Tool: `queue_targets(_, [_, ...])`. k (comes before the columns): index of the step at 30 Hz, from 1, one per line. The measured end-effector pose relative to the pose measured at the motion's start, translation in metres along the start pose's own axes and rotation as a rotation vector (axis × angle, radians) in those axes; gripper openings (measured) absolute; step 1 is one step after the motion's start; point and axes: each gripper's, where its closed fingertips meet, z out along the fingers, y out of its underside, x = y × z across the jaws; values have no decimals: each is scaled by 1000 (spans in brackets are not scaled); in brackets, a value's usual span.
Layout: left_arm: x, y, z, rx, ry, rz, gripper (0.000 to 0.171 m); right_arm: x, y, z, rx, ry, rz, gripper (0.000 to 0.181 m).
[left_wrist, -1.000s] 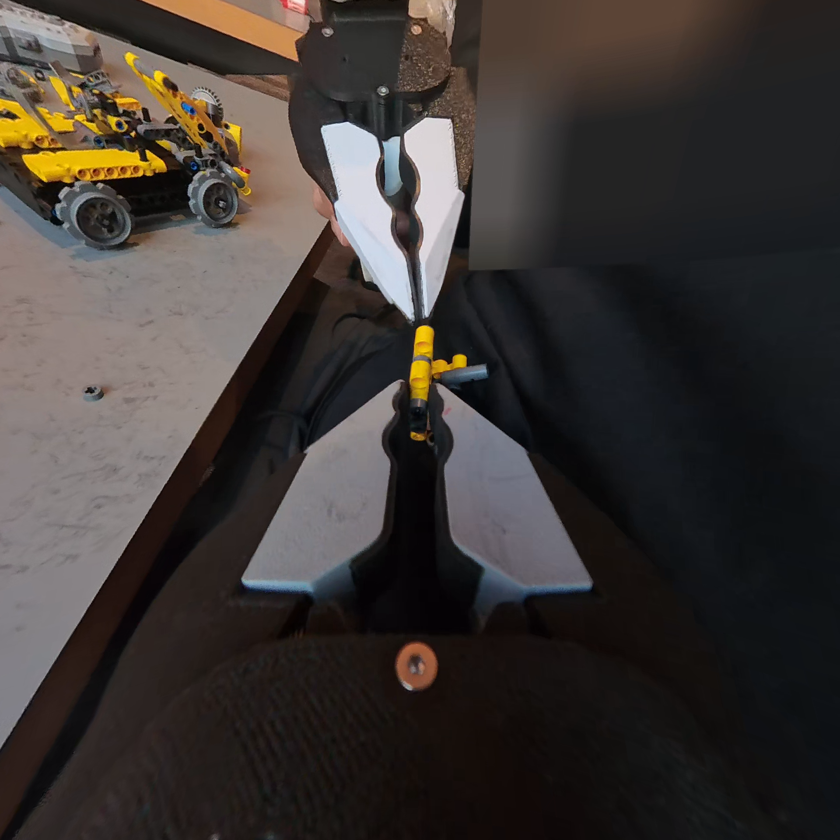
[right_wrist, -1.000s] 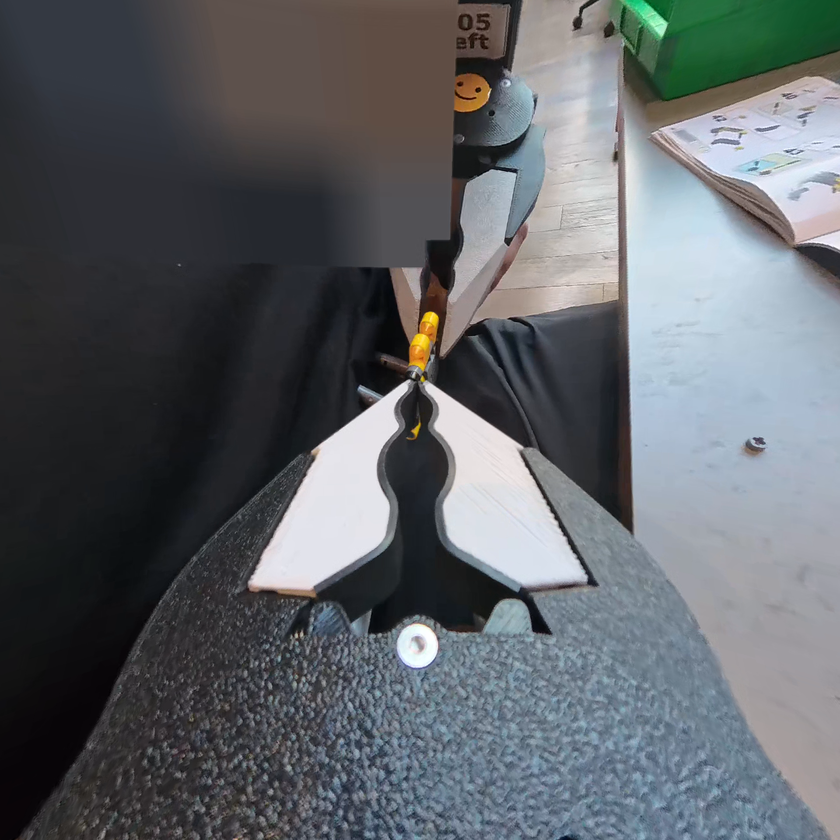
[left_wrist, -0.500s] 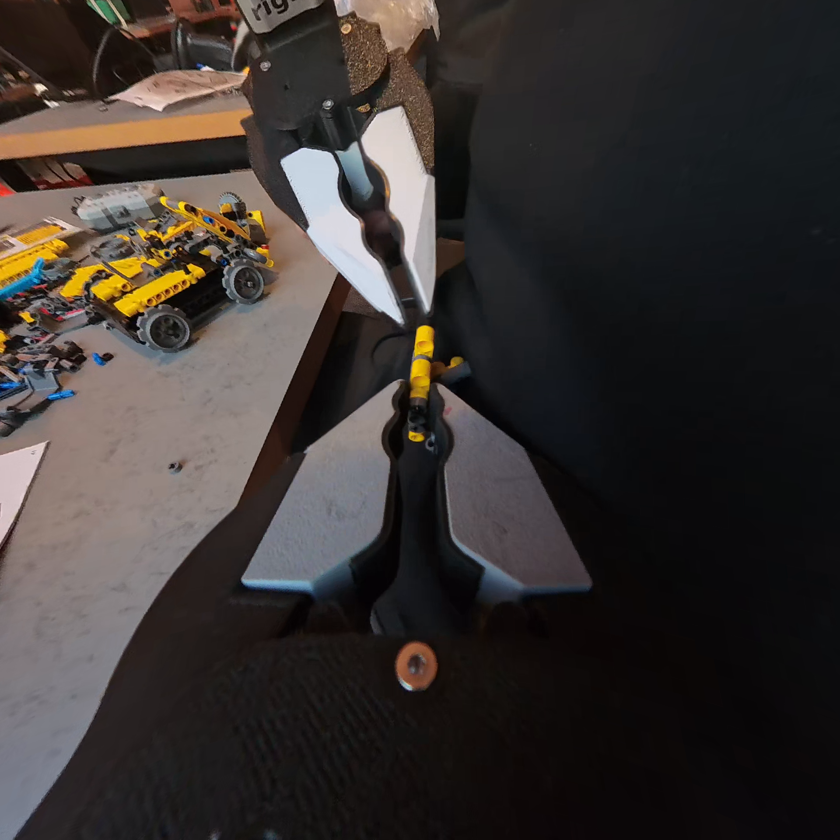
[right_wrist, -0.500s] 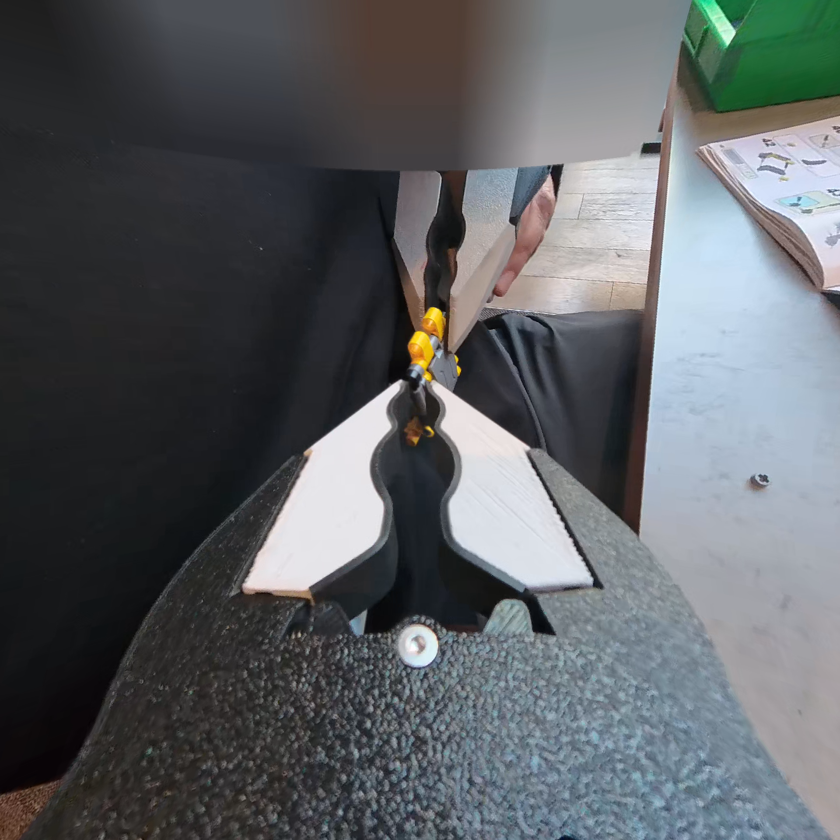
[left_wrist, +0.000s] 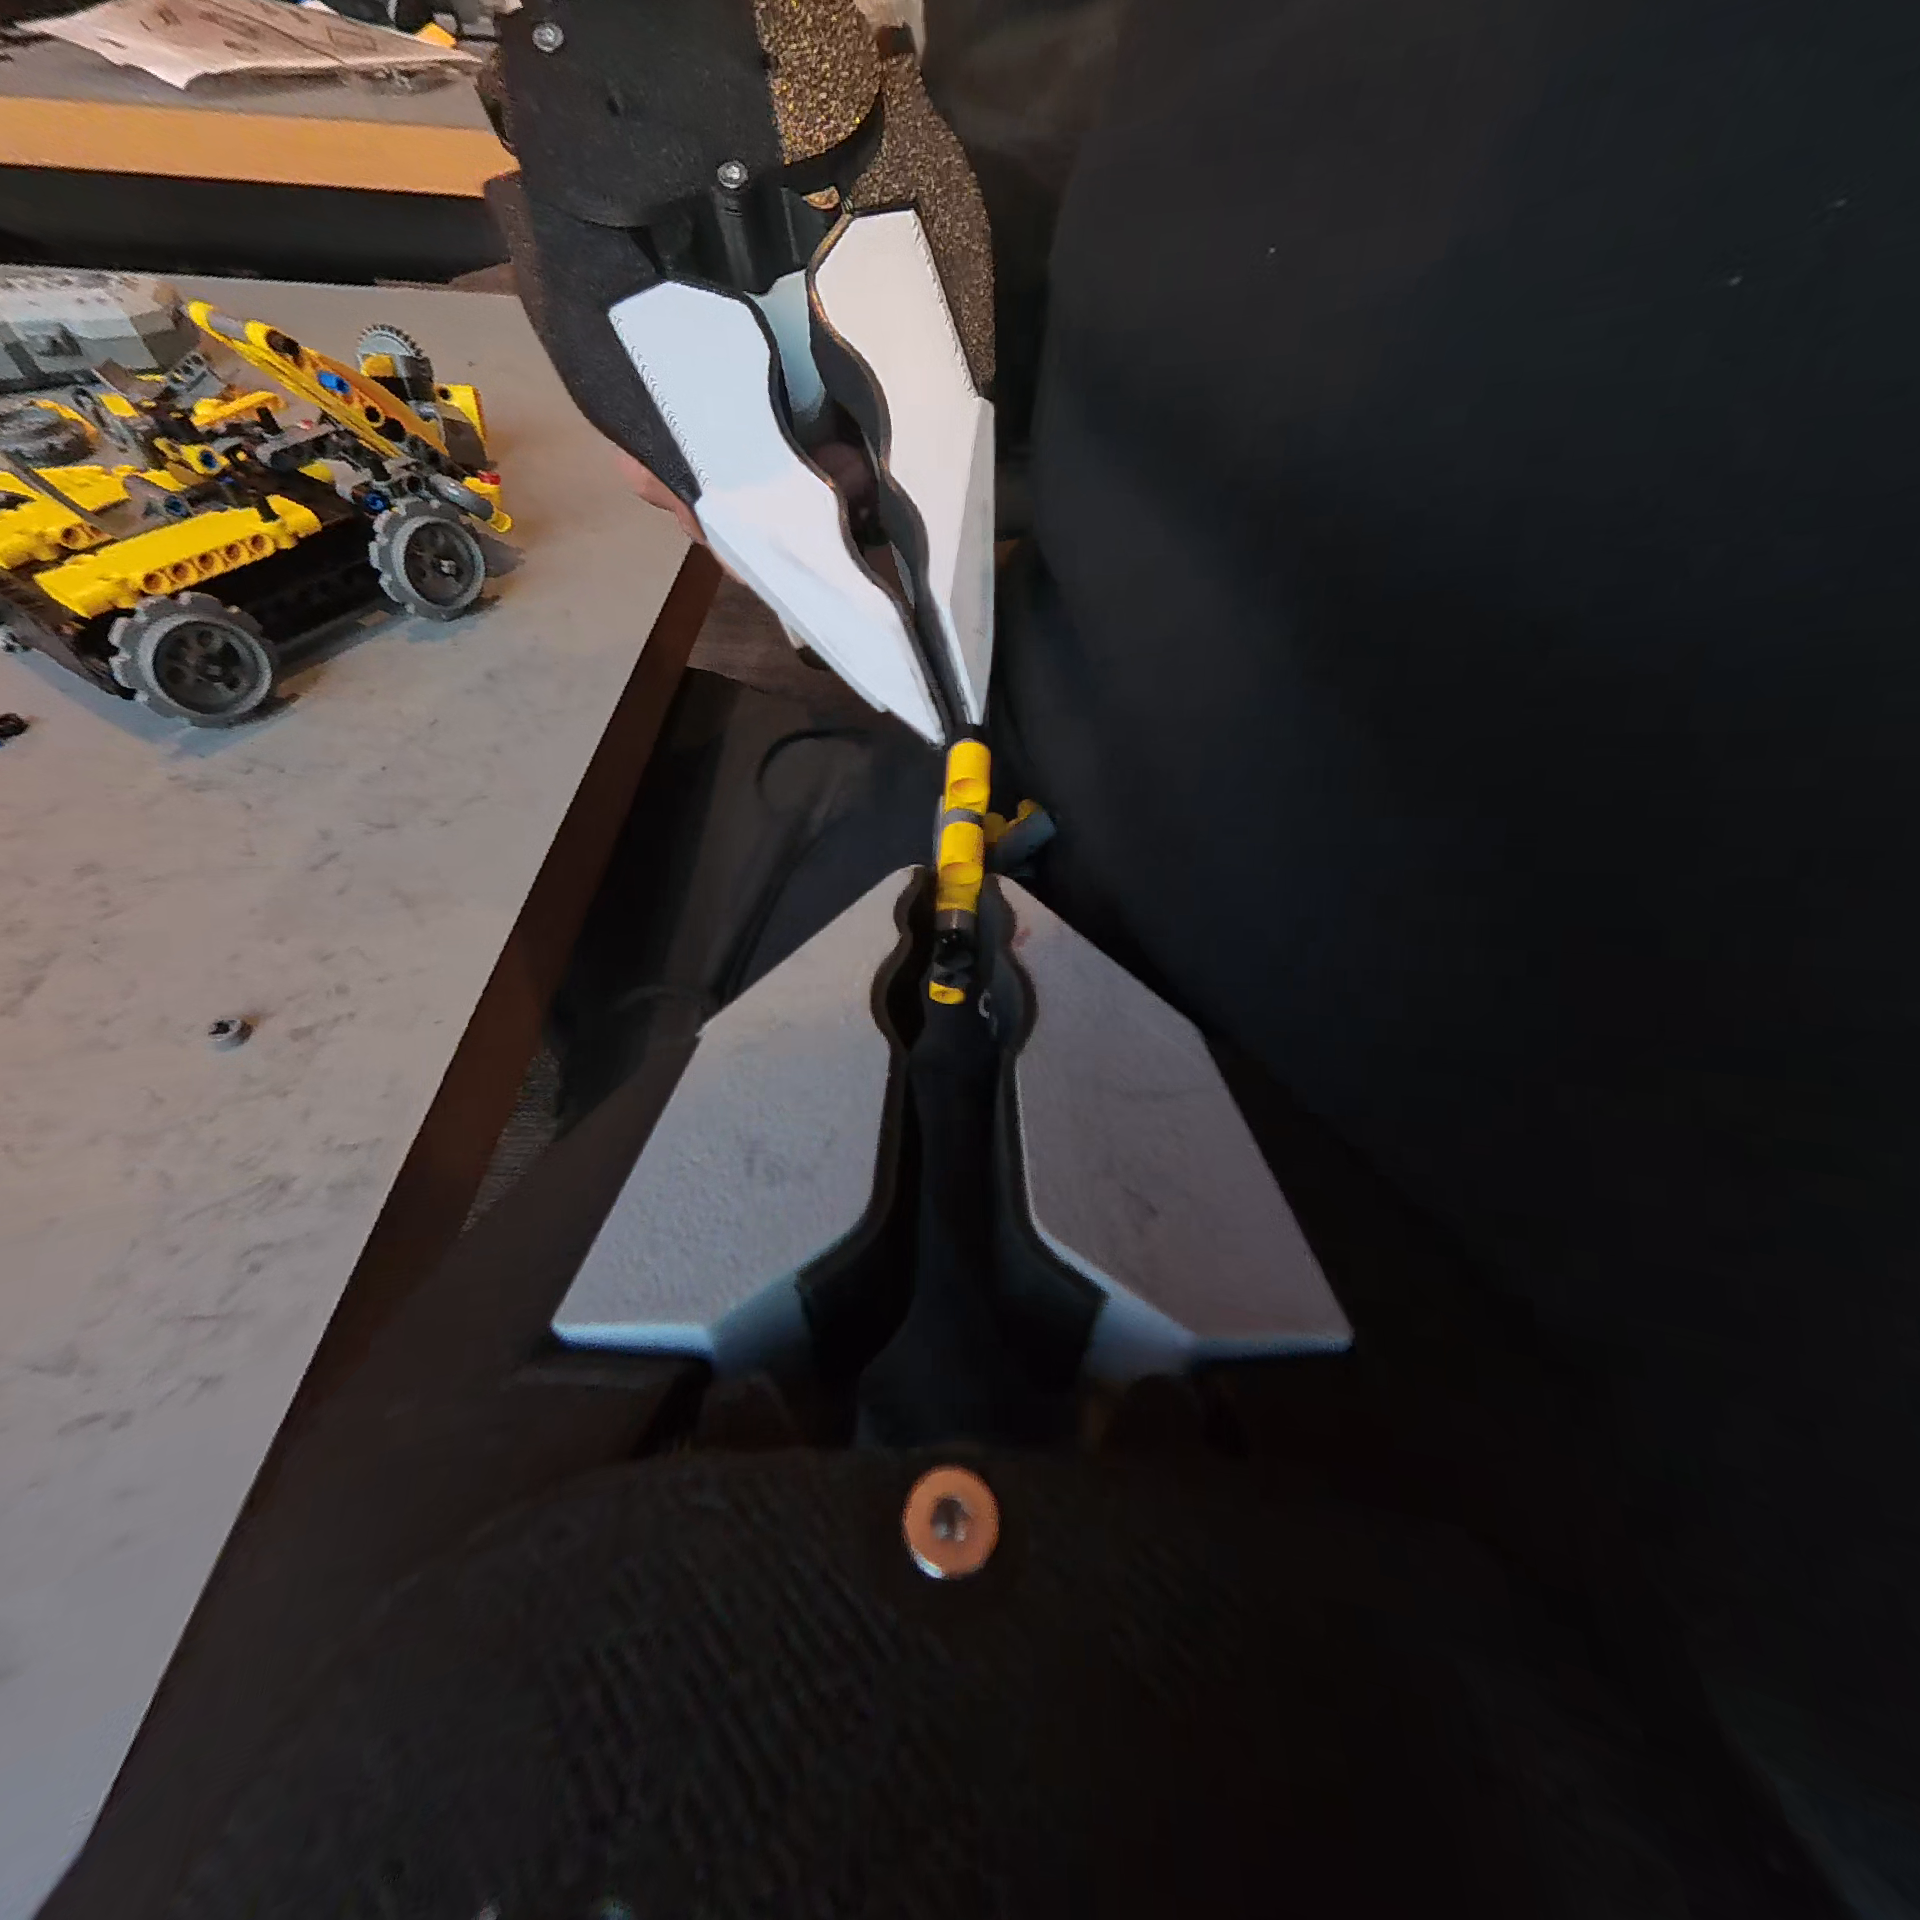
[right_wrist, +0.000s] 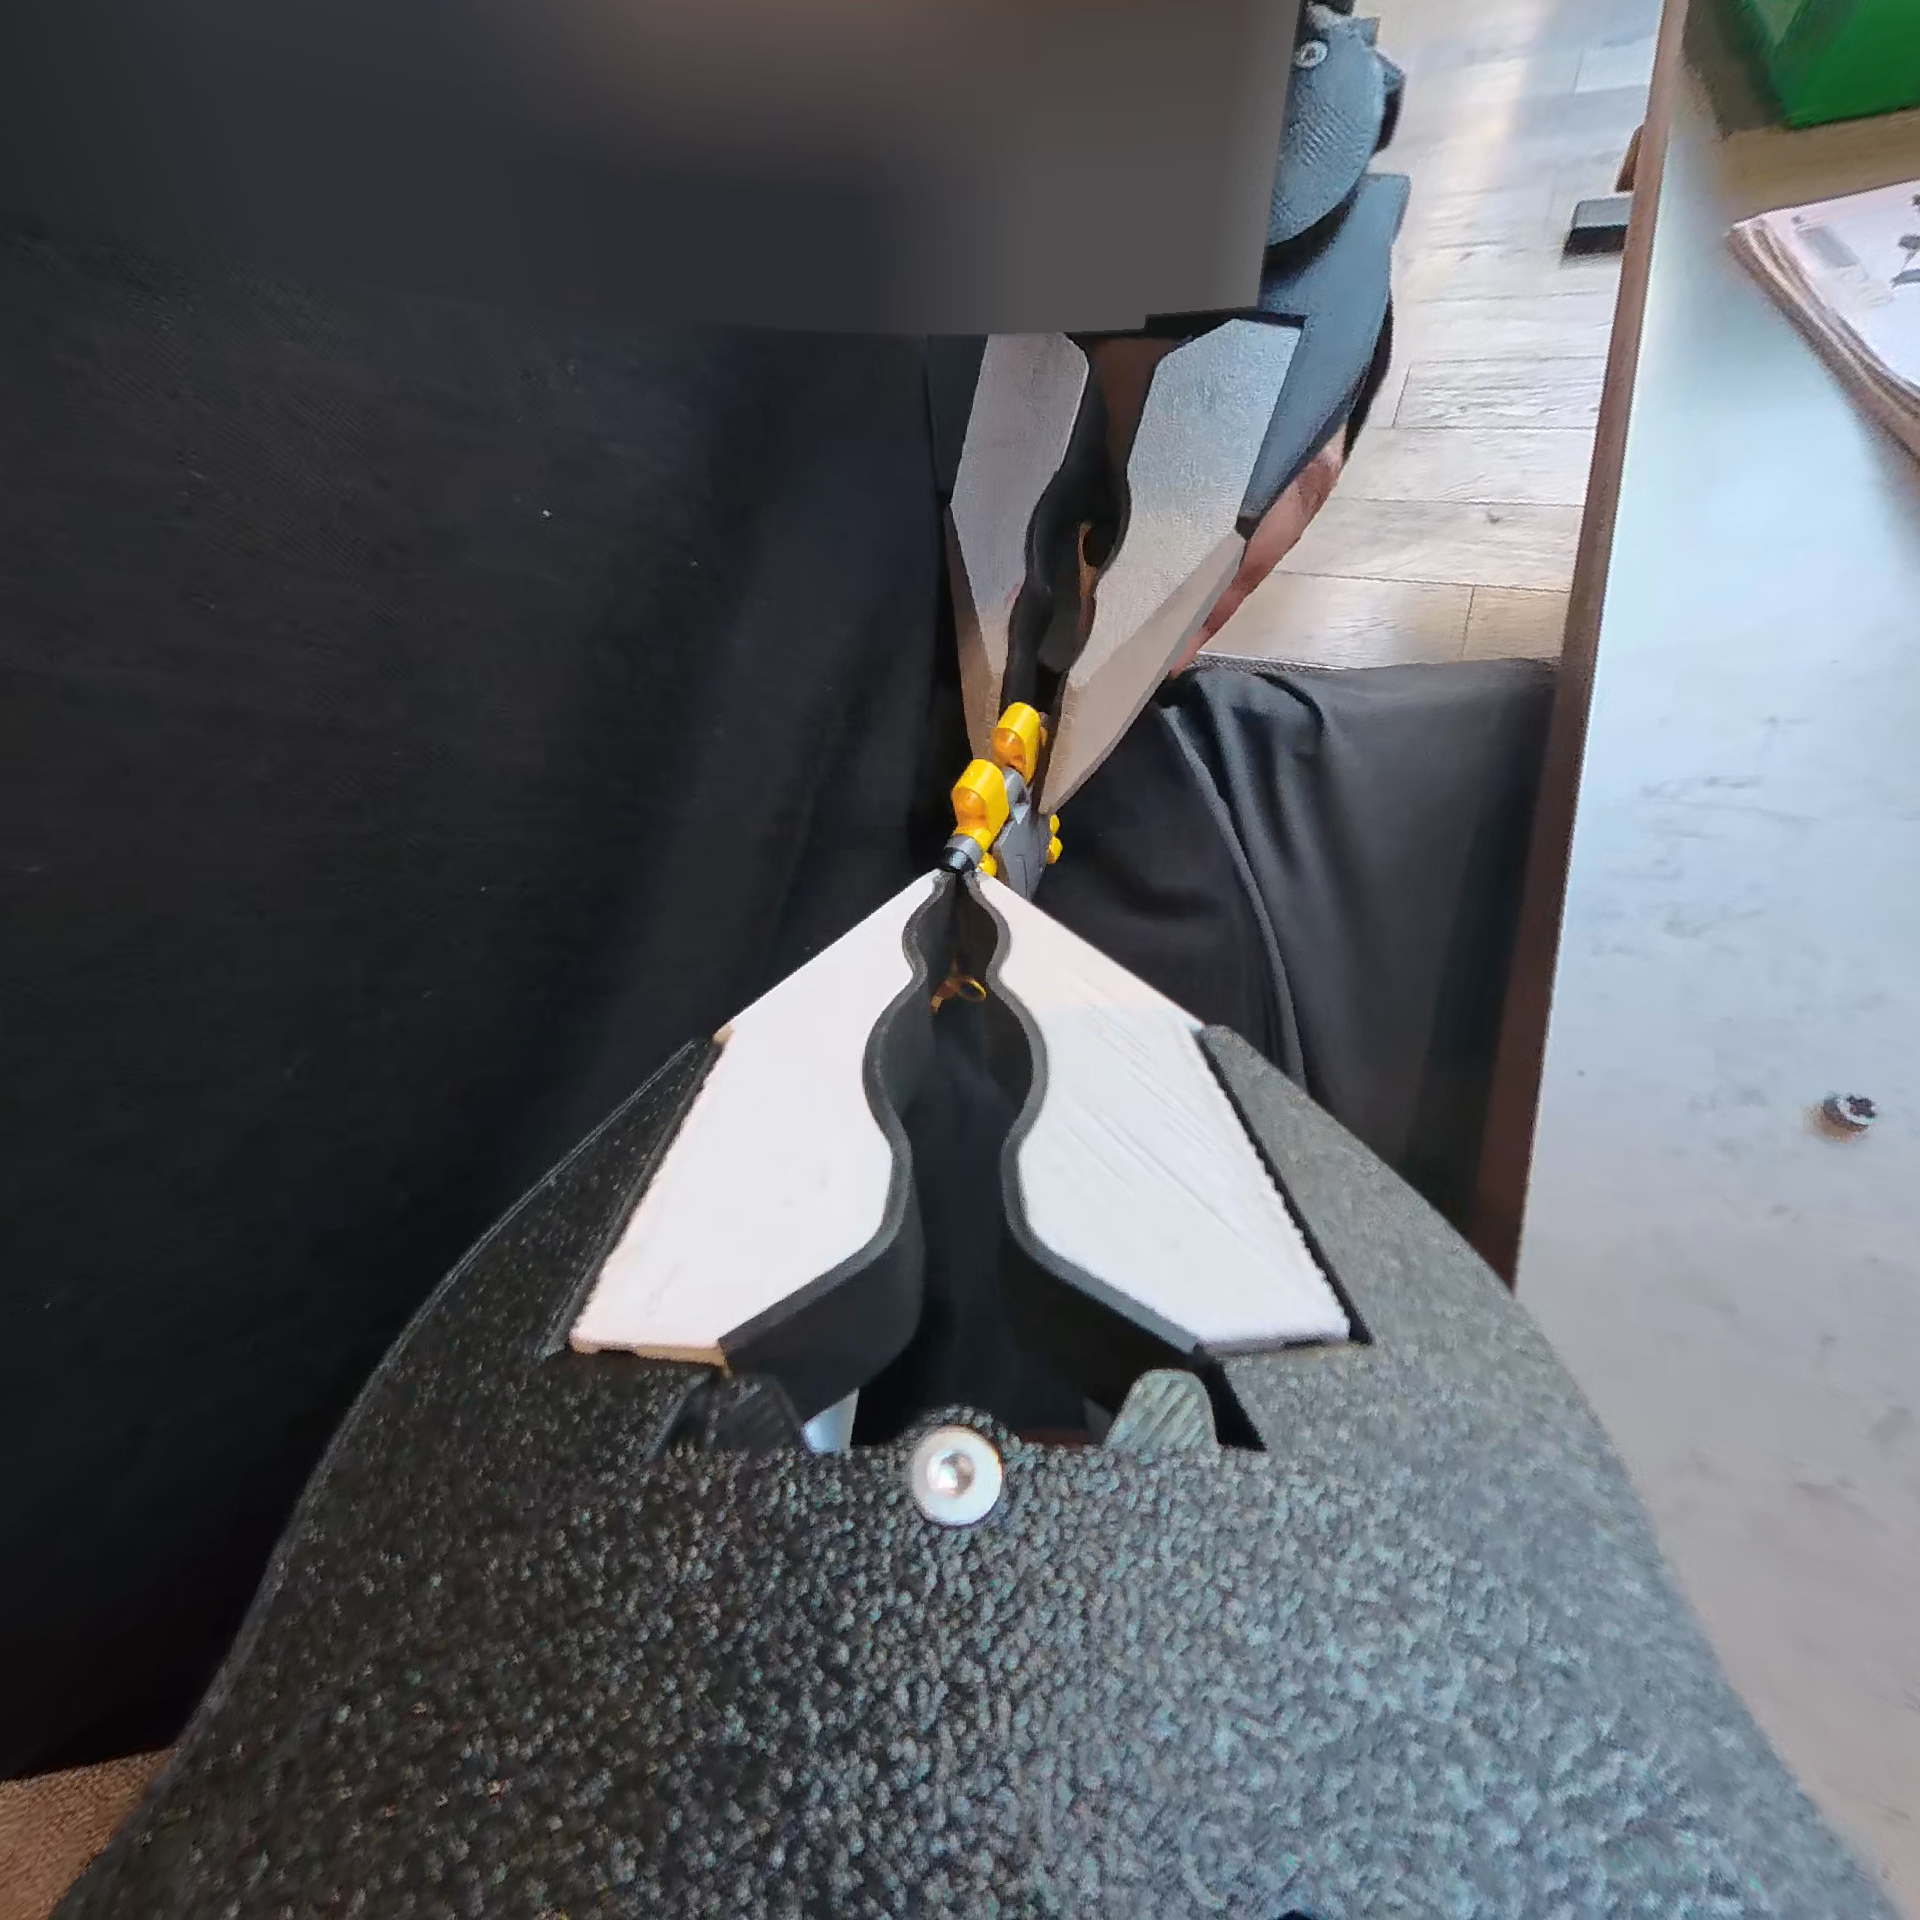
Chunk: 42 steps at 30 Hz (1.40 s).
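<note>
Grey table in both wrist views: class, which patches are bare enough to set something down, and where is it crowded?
The grey table is bare between the yellow model vehicle and its near edge, apart from one small grey ring. In the right wrist view it is bare below the booklet, around the same ring. The far left, by the vehicle, is crowded.

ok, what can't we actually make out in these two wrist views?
- Left wrist view: the lower end of the yellow piece is sunk between the left tongs.
- Right wrist view: its far end is covered by the other tongs' fingers.
- Small part on the table: too small to identify.
</note>
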Motion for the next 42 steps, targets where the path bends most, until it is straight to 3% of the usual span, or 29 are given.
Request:
queue_targets(22, [2, 18, 7, -84, 11, -66, 5, 5, 9, 10, -58, -51, 82, 0])
queue_targets(28, [-7, -1, 3, 15, 4, -74, 7, 5, 2, -1, 23, -63, 106, 0])
queue_targets(33, [-10, 9, -6, -14, -10, -64, 25, -1, 11, 11, 9, -90, 89, 0])
queue_targets(35, [-9, 4, -11, 47, 1, -86, 11, 0, 9, 12, 39, -101, 114, 0])
queue_targets(39, [-12, 8, -9, 35, -20, -58, 8, 10, 12, 11, 44, -56, 137, 0])
queue_targets(42, [-19, 9, -12, 63, -45, -105, 7, 20, 9, 6, 67, 49, 58, 11])
